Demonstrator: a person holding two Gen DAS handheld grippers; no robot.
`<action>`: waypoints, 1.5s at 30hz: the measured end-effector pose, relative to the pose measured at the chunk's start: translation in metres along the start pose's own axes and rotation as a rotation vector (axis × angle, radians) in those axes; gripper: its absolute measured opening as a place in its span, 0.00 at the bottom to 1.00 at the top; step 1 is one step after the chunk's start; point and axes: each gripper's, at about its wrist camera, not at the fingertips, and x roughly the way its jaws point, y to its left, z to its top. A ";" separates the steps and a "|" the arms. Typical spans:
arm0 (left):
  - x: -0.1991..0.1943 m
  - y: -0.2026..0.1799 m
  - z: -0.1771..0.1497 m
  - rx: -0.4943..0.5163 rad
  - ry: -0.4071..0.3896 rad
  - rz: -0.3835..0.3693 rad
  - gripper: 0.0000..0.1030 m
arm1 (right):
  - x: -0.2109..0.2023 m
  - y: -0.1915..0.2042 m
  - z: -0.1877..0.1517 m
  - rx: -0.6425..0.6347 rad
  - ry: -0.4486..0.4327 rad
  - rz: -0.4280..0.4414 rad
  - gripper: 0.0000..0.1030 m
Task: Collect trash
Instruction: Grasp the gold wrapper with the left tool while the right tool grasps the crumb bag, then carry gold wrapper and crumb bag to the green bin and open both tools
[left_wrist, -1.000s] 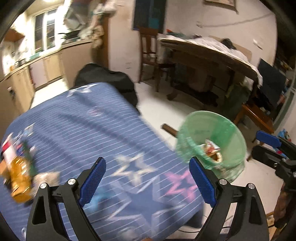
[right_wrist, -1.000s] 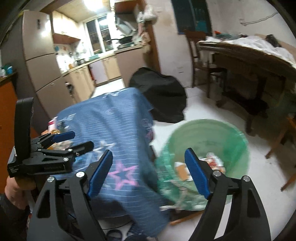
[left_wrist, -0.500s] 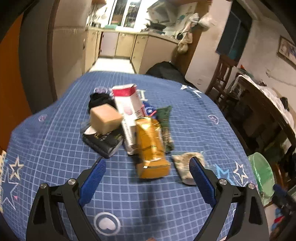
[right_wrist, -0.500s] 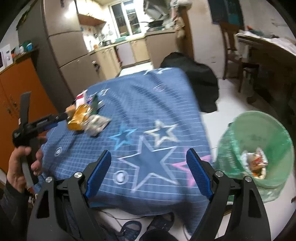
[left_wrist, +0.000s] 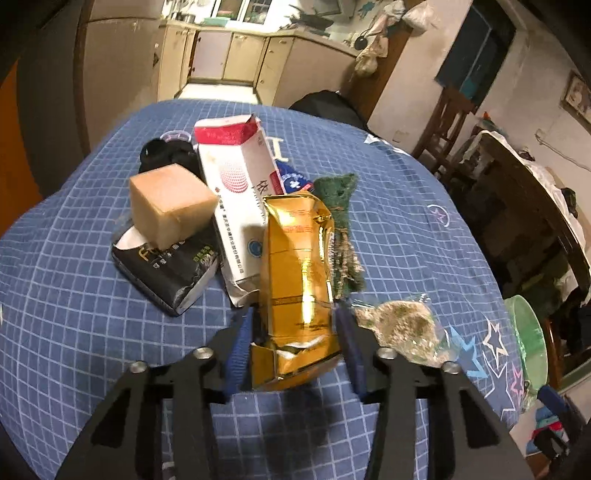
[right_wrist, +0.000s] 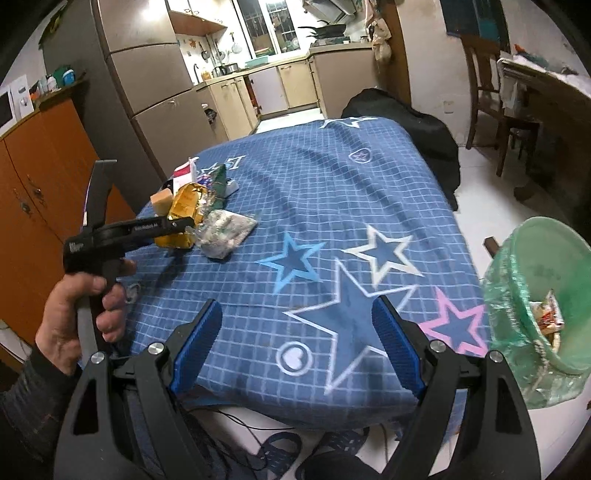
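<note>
A gold foil bag (left_wrist: 295, 280) lies among a heap of trash on the blue star-print tablecloth (left_wrist: 74, 332). My left gripper (left_wrist: 293, 343) is closing on the bag's near end, with both blue pads against its sides. The right wrist view shows the same gold foil bag (right_wrist: 183, 218) at the tip of the left gripper (right_wrist: 177, 223), held by a hand (right_wrist: 85, 306). My right gripper (right_wrist: 295, 347) stands open over the table's near edge with nothing between its fingers. The green-lined trash bin (right_wrist: 546, 236) stands on the floor to the right, with wrappers inside.
Beside the gold bag lie a red-and-white carton (left_wrist: 240, 184), a tan block (left_wrist: 170, 199) on a black packet (left_wrist: 166, 269), a green scrap (left_wrist: 340, 221) and a clear crumpled packet (left_wrist: 402, 325). A black bag (right_wrist: 406, 125) sits beyond the table. Chairs and another table stand at the right.
The left gripper swung from the bin to the trash heap, moved in on the gold bag and narrowed its jaws around it. The right gripper turned toward the table, jaws still wide.
</note>
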 end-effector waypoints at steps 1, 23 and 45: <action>-0.004 0.000 -0.002 0.008 -0.011 0.010 0.39 | 0.003 0.003 0.003 0.004 0.002 0.013 0.78; -0.050 0.039 -0.038 -0.019 -0.092 0.026 0.37 | 0.133 0.094 0.058 -0.102 0.094 0.005 0.56; -0.106 -0.018 -0.054 0.096 -0.277 0.092 0.37 | 0.020 0.093 0.036 -0.177 -0.275 -0.109 0.31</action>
